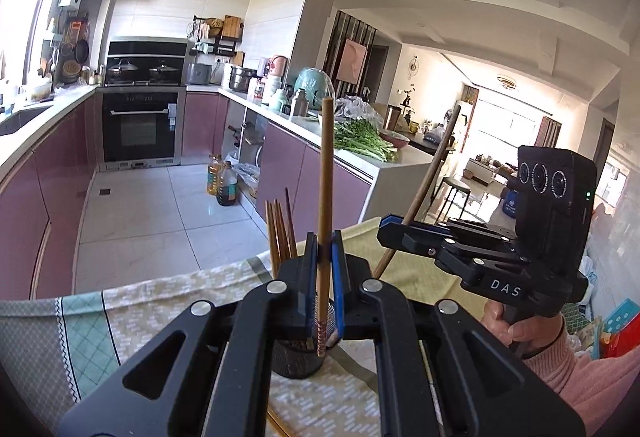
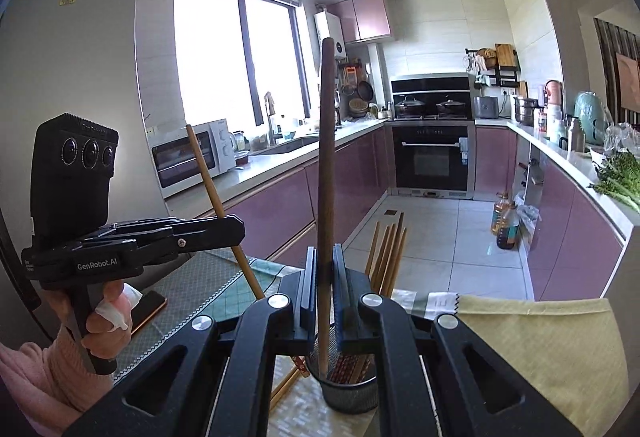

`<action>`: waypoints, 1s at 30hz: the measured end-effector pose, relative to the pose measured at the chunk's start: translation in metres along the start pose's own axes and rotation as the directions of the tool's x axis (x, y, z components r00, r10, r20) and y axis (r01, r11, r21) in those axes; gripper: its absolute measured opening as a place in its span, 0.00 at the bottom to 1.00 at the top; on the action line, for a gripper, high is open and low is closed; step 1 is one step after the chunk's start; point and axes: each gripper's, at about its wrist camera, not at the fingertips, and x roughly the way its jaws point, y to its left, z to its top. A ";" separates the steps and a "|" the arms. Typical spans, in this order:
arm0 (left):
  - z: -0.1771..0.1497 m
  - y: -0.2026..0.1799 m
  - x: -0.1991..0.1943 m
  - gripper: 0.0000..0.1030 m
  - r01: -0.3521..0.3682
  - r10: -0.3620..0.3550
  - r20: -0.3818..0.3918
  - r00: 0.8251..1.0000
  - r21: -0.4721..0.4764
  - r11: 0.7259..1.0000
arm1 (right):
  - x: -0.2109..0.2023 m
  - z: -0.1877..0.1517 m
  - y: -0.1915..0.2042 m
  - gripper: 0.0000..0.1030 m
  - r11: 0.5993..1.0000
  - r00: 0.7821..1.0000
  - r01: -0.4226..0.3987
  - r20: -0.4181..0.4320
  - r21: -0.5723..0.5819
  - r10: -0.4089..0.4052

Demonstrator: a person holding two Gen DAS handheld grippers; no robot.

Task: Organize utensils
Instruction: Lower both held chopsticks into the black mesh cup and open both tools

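Chopsticks fill both grippers at the kitchen table. The left gripper (image 1: 323, 249) is clamped tight on one brown chopstick (image 1: 325, 173), which stands nearly upright between its blue pads, its patterned lower end hanging just over the rim of a dark mesh holder (image 1: 294, 361) directly below the jaws. More chopsticks (image 1: 280, 229) stick up out of that holder just to the left of the gripper's fingers.

The right gripper (image 2: 323, 277) likewise grips a single darker chopstick (image 2: 326, 165), upright and leaning slightly, with its lower tip down inside the same holder (image 2: 352, 395), among the red-patterned ends already standing there. A fan of chopsticks (image 2: 386, 257) rises just to the right of its jaws.

Seen from each other, each gripper sits off to the side: the right one (image 1: 394, 227) to the right of the left gripper, the left one (image 2: 236, 231) to the left of the right, both pinching their sticks at a slant. A hand (image 1: 516, 321) in a pink sleeve holds the right handle; another hand (image 2: 106, 317), with a wrapped finger, holds the left.

A loose chopstick (image 2: 286, 387) lies flat on the patterned tablecloth (image 1: 160, 313) just left of the holder. A phone (image 2: 150, 307) rests on the cloth near the left hand.
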 end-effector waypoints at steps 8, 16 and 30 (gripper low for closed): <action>-0.001 -0.002 0.023 0.07 -0.046 0.046 -0.030 0.998 0.023 0.999 | 0.017 -0.005 -0.005 0.06 1.000 1.000 0.015 -0.023 0.009 -0.015; -0.012 -0.001 0.041 0.07 -0.051 0.057 -0.114 0.992 0.053 0.997 | 0.047 -0.021 -0.010 0.06 0.999 0.992 0.016 -0.128 0.031 -0.012; -0.032 0.011 0.085 0.08 -0.047 0.067 -0.301 0.951 0.072 0.996 | 0.087 -0.042 -0.017 0.06 0.995 0.965 0.028 -0.260 0.093 -0.003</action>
